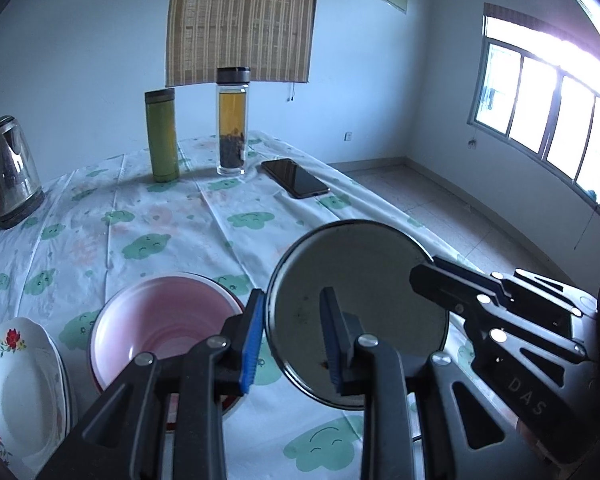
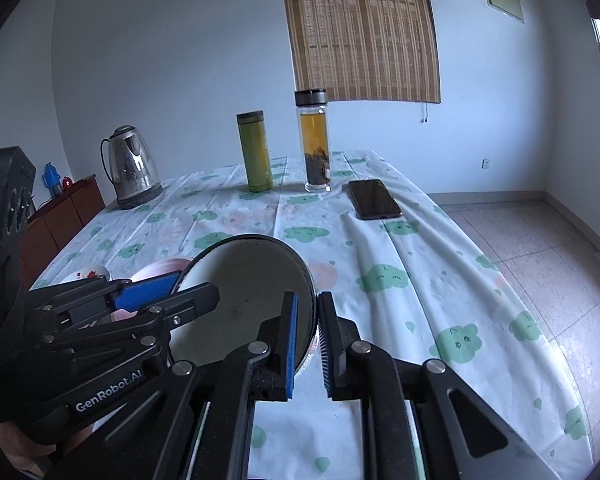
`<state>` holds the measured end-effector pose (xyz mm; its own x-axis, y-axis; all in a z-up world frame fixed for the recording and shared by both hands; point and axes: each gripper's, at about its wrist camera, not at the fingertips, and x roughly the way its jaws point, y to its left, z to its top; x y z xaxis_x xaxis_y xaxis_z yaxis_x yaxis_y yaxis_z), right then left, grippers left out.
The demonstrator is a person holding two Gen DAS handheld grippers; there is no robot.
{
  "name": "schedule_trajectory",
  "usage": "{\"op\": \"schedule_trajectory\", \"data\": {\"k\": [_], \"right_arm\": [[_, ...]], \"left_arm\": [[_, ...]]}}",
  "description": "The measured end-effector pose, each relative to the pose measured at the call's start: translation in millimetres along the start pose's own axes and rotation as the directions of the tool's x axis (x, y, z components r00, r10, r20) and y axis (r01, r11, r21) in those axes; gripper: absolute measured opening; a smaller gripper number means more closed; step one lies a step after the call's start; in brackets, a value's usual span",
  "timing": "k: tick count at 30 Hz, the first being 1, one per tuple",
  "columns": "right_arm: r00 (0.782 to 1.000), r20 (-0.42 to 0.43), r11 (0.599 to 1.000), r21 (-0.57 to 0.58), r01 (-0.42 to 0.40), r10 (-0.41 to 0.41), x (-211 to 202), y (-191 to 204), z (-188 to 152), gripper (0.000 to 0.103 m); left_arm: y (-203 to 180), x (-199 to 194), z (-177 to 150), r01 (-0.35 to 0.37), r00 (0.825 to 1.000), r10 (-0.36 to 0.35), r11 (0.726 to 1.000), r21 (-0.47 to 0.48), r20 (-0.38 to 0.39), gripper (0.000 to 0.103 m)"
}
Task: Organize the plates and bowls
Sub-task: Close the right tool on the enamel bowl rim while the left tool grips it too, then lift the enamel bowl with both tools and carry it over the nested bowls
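Note:
A round metal plate with a dark rim hangs tilted above the table, held from both sides. My left gripper is shut on its left rim, blue pads on either face. My right gripper is shut on the opposite rim, and shows in the left wrist view as the right gripper. The same plate fills the middle of the right wrist view, with the left gripper on its far side. Below it, a pink bowl sits beside a stack of white floral plates.
On the cloud-print tablecloth stand a steel kettle, a green flask and a glass tea bottle. A black phone lies near the right edge, where the cloth drops to a tiled floor.

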<state>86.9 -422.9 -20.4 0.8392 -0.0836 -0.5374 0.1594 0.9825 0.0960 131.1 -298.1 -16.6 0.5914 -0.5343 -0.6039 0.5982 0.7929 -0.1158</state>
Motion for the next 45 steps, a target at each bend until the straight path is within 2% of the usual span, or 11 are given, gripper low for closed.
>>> {"op": "schedule_trajectory", "data": {"k": [20,28,36,39,45], "right_arm": [[0.999,0.026,0.996,-0.075,-0.038,0.040,-2.7,44.1,23.0,0.013],[0.997,0.016,0.992,-0.105,-0.073,0.075,3.1,63.6,31.3,0.013],[0.996,-0.007,0.987,-0.131,-0.089,0.089,13.5,81.1,36.1,0.013],[0.995,-0.026,0.986,-0.132,-0.099,0.096,18.8,84.5,36.0,0.013],[0.992,-0.074,0.985,-0.129,-0.115,0.106,37.4,90.6,32.9,0.013]], "left_arm": [[38.2,-29.5,11.3,-0.049,0.994,0.057,0.995,-0.086,0.092,0.026],[60.0,-43.1,16.3,-0.085,0.986,0.102,0.988,-0.127,0.134,0.026],[77.2,-43.7,14.9,-0.117,0.982,0.139,0.978,-0.172,0.125,0.026],[80.9,-42.9,14.2,-0.120,0.983,0.143,0.976,-0.179,0.117,0.029],[86.5,-34.9,12.4,-0.155,0.981,0.173,0.971,-0.180,0.087,0.030]]}}
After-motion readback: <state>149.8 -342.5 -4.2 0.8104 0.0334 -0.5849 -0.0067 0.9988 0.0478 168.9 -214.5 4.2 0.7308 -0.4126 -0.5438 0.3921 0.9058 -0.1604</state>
